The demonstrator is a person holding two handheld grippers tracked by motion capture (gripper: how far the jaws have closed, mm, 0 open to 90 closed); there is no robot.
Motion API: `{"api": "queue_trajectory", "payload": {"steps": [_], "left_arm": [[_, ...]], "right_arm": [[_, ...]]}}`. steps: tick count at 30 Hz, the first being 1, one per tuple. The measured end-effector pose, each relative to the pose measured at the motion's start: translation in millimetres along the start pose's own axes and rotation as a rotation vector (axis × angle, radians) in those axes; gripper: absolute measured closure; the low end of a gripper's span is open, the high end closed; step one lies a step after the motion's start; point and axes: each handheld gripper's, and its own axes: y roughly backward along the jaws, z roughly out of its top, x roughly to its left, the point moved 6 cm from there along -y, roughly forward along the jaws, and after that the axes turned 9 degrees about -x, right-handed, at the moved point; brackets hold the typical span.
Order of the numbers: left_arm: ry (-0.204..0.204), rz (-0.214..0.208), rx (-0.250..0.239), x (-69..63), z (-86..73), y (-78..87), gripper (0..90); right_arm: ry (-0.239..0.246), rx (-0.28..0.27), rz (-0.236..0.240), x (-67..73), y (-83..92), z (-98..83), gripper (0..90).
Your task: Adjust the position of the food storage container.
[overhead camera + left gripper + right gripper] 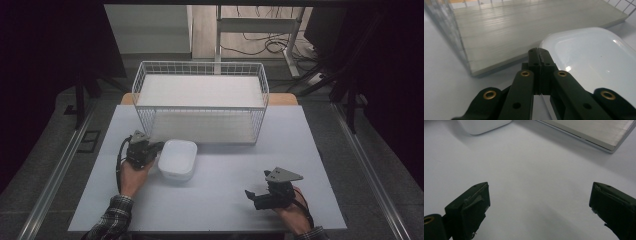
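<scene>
Left tongs [539, 53] closed at white box [594, 62]; right tongs [539, 202] apart.

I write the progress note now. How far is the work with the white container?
Done: the left gripper has reached the white container, jaws shut at its left edge. In hand: contact at that edge; no grip is visible. Left: the container sits on the table, outside the wire basket; the right gripper rests open.

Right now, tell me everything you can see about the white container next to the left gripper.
The white container is a rounded-corner rectangular box with a smooth, glossy, plastic-looking top that reflects light. It looks closed and sits flat on the table, just in front of the wire basket. The left gripper, jaws shut, sits at its left edge; whether it pinches the rim I cannot tell.
</scene>
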Motion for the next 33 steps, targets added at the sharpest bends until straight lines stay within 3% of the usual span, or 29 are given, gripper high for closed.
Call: {"api": "queue_trajectory", "payload": {"steps": [9,16,18,21,23,27,30,31,32,33], "left_arm": [[-0.053,-0.105,0.036,-27.8,5.4,-21.5,90.0],[-0.106,-0.203,0.055,-67.0,8.2,-35.5,90.0],[-0.139,-0.190,0.047,-71.1,9.9,-34.7,90.0],[-0.150,-0.164,0.020,-67.0,13.4,-28.3,90.0],[-0.100,-0.134,-0.029,-56.2,15.6,-13.3,90.0],[-0.098,-0.123,-0.024,-48.8,5.4,9.1,90.0],[-0.088,-0.127,-0.015,-51.4,-5.7,22.4,90.0],[-0.086,-0.128,-0.010,-53.3,-9.7,25.6,90.0],[-0.083,-0.125,-0.009,-55.4,-13.3,28.4,90.0],[-0.076,-0.129,-0.008,-57.9,-16.5,31.4,90.0]], "right_arm": [[-0.010,0.003,0.015,0.7,0.8,0.4,3.6],[-0.018,0.006,0.017,0.1,0.1,-0.4,3.5],[-0.022,0.000,0.007,-0.7,0.1,-0.1,3.5],[-0.042,0.000,-0.010,-2.4,-1.1,-0.2,2.0],[-0.046,0.010,-0.010,-3.0,-3.1,-0.6,0.0],[-0.065,0.026,0.005,-0.7,-10.5,3.3,0.0],[-0.040,0.039,0.017,2.1,-16.7,10.2,0.5],[-0.032,0.031,0.005,2.2,-18.7,13.6,6.0],[-0.032,0.028,0.004,2.3,-20.3,17.4,16.9],[-0.032,0.027,0.033,3.1,-22.2,20.9,31.3]]}}
